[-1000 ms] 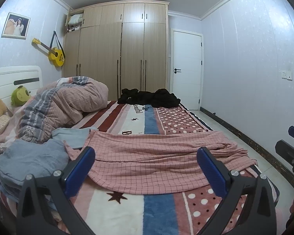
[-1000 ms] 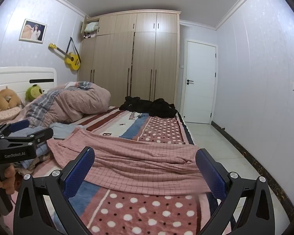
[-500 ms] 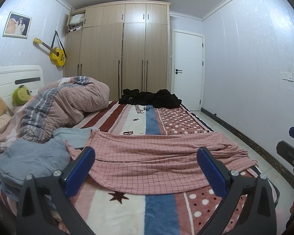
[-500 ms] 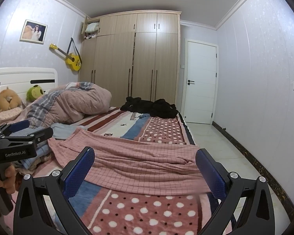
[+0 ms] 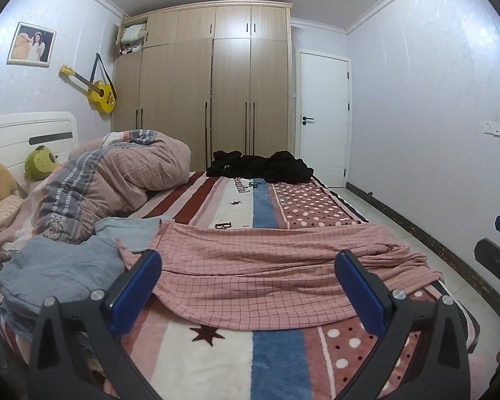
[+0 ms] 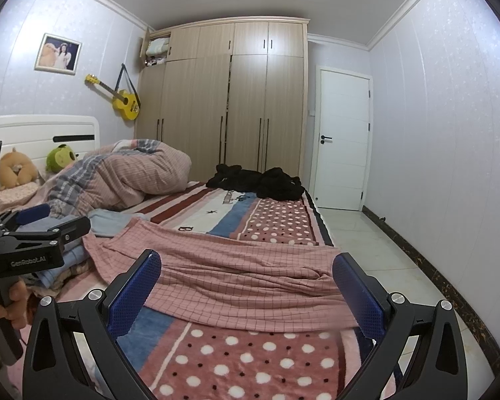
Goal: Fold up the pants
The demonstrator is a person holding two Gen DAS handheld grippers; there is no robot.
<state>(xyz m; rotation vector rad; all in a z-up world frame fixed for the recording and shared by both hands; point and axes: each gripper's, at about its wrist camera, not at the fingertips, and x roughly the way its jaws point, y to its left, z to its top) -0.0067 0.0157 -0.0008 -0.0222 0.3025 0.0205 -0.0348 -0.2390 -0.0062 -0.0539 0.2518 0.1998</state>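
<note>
Pink checked pants (image 5: 266, 273) lie spread flat across the bed, waist end at the left, legs reaching the right edge; they also show in the right wrist view (image 6: 236, 273). My left gripper (image 5: 248, 286) is open and empty, held just in front of the pants' near edge. My right gripper (image 6: 246, 286) is open and empty, near the pants' leg end at the bed's right side. The left gripper also shows from the side in the right wrist view (image 6: 40, 233).
The bed (image 5: 216, 360) has a striped and dotted blanket. Blue-grey clothes (image 5: 56, 270) lie left of the pants. A bunched quilt (image 5: 116, 180) is behind them. Black clothes (image 5: 260, 166) lie at the far end. Tiled floor (image 6: 383, 253) is to the right.
Both grippers have barely moved, with a slight drift of the views. The pants lie as before.
</note>
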